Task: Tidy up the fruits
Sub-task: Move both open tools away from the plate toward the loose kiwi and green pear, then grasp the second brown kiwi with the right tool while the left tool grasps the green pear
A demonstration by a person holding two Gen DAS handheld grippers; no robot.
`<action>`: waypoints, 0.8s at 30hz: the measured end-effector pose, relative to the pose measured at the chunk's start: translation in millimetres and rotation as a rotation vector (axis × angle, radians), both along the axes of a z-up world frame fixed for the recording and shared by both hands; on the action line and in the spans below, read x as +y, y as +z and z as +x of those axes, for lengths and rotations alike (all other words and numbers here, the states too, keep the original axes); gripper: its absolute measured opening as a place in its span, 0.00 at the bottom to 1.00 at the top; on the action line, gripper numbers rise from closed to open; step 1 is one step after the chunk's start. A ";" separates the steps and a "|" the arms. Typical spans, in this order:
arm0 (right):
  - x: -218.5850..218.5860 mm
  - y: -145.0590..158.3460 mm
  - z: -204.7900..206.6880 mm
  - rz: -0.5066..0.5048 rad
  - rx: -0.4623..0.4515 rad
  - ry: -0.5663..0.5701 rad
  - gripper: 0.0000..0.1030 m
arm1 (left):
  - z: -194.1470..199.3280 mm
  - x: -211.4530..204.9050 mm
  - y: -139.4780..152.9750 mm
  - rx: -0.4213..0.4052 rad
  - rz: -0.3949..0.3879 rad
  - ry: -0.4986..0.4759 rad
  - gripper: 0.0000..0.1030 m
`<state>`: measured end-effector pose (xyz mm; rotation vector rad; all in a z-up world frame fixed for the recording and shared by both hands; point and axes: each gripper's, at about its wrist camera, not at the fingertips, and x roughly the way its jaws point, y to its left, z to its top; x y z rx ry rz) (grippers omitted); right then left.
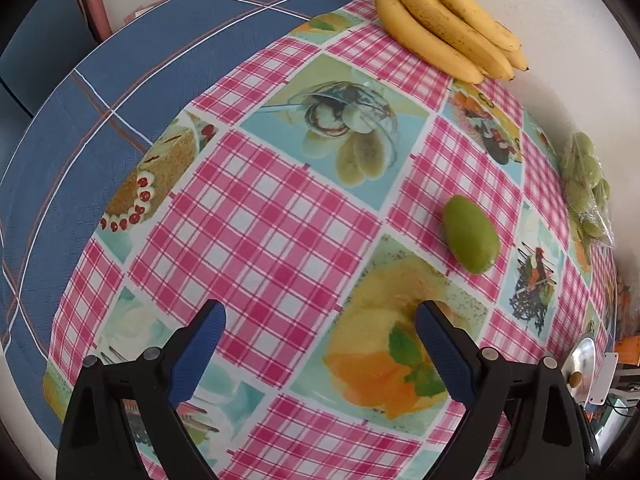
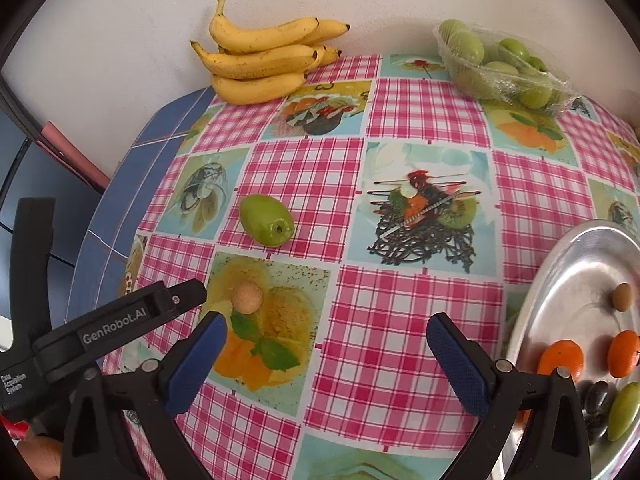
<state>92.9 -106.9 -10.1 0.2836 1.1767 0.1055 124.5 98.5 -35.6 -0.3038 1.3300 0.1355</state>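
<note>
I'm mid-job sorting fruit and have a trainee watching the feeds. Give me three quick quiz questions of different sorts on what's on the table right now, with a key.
1. True or false: the left gripper is closed on the loose green fruit.
2. Which fruit lies against the wall? A) the bananas B) the oranges C) grapes
3. Fill in: the oranges sit on a metal ____.

Key:
1. False. Both the left gripper and the right gripper are open and empty; the fruit lies alone on the tablecloth.
2. A.
3. Tray.
</note>
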 end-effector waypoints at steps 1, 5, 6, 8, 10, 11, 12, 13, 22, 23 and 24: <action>1.5 -1.9 1.3 0.001 0.003 0.000 0.98 | 0.3 0.9 -0.2 0.000 0.004 0.002 0.93; 10.0 -7.9 9.0 0.007 0.007 0.007 0.97 | 2.9 4.8 -3.6 0.004 0.027 0.007 0.93; 12.1 -8.8 10.8 0.003 0.008 0.009 0.97 | 3.7 6.4 -5.4 0.006 0.033 0.012 0.93; 16.8 -11.1 14.6 0.000 0.006 0.016 0.93 | 5.0 10.4 -8.8 0.009 0.034 0.020 0.93; 20.4 -13.9 17.9 0.000 0.011 0.022 0.91 | 4.4 14.3 -9.9 0.007 0.028 0.025 0.93; 22.8 -15.6 19.6 -0.003 0.011 0.026 0.88 | 3.9 15.0 -10.5 0.004 0.027 0.027 0.93; 25.1 -16.7 20.9 -0.007 0.011 0.032 0.86 | 3.7 15.5 -10.9 0.001 0.029 0.029 0.93; 27.7 -18.1 22.5 -0.011 0.012 0.039 0.84 | 3.8 15.3 -11.2 -0.002 0.032 0.028 0.93; 50.1 -25.4 31.8 -0.007 0.007 0.092 0.61 | 7.4 20.2 -14.4 -0.021 0.017 0.034 0.93; 51.7 -26.4 32.4 -0.006 0.008 0.096 0.56 | 7.1 20.7 -14.5 -0.020 0.015 0.036 0.93; 53.3 -27.4 33.0 -0.004 0.009 0.099 0.55 | 7.9 21.0 -14.7 -0.018 0.012 0.037 0.93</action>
